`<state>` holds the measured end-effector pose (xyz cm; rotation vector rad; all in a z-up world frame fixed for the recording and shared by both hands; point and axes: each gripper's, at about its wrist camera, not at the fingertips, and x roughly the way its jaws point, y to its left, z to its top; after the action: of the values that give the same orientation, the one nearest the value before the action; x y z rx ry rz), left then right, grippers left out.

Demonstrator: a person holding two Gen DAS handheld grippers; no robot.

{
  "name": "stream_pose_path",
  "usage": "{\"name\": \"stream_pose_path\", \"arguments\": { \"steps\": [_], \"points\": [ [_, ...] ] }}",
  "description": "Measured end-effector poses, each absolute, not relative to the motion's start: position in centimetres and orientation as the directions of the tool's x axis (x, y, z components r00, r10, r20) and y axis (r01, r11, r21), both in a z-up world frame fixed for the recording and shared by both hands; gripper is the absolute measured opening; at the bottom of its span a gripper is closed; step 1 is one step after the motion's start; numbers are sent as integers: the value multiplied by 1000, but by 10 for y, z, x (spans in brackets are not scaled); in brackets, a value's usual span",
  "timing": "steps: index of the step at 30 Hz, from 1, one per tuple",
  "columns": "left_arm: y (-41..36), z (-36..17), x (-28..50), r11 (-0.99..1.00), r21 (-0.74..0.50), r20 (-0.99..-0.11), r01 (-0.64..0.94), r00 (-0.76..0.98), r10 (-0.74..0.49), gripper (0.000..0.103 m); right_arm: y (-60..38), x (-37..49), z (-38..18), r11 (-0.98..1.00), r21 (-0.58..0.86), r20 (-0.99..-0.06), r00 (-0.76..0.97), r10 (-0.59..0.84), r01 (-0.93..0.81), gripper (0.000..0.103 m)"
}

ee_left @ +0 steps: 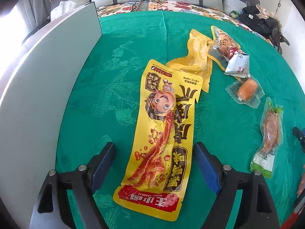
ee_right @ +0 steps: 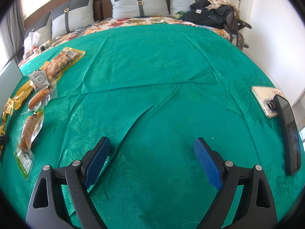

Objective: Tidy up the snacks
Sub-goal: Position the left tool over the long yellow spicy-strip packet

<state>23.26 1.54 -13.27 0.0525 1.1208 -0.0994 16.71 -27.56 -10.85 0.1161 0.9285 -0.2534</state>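
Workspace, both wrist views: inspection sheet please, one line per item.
Surface: green cloth, creased, spread over a bed.
Job's things: long yellow snack pack between the left gripper's fingers, not pinched; yellow pouch, white packet, sausage, clear-wrapped meat snack beside it.
Clutter: two phones on the cloth; white board.
Grippers: left gripper open; right gripper open over bare cloth.
Cables: dark cable near the pillows.
Surroundings: grey pillows, dark clothes.

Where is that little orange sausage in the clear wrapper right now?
In the left wrist view the orange sausage lies on the green cloth to the right, just below the white packet and above the long fish-shaped snack pack.
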Motion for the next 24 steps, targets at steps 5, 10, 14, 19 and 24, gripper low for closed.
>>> {"name": "stream_pose_path", "arguments": {
  "steps": [5,10,14,19,24],
  "points": [
    [18,-134,233,995,-17,-904,99,425,-58,86,-276,167,-108,964,-10,-803,572,-165,265,92],
    [2,-127,213,976,-45,-901,214,413,-132,56,-276,167,-108,964,-10,-804,572,-165,265,92],
    [-2,-124,196,967,-100,-907,235,378,-186,55,-276,167,-108,964,-10,-804,572,-166,266,92],
    [0,-121,181,974,-109,-906,199,384,-180,58,-275,167,-108,964,-9,-804,571,-165,266,92],
    [3,-127,197,979,-48,-912,196,390,-123,79,-276,167,-108,964,-9,-804,571,-165,266,92]
  ]
}}
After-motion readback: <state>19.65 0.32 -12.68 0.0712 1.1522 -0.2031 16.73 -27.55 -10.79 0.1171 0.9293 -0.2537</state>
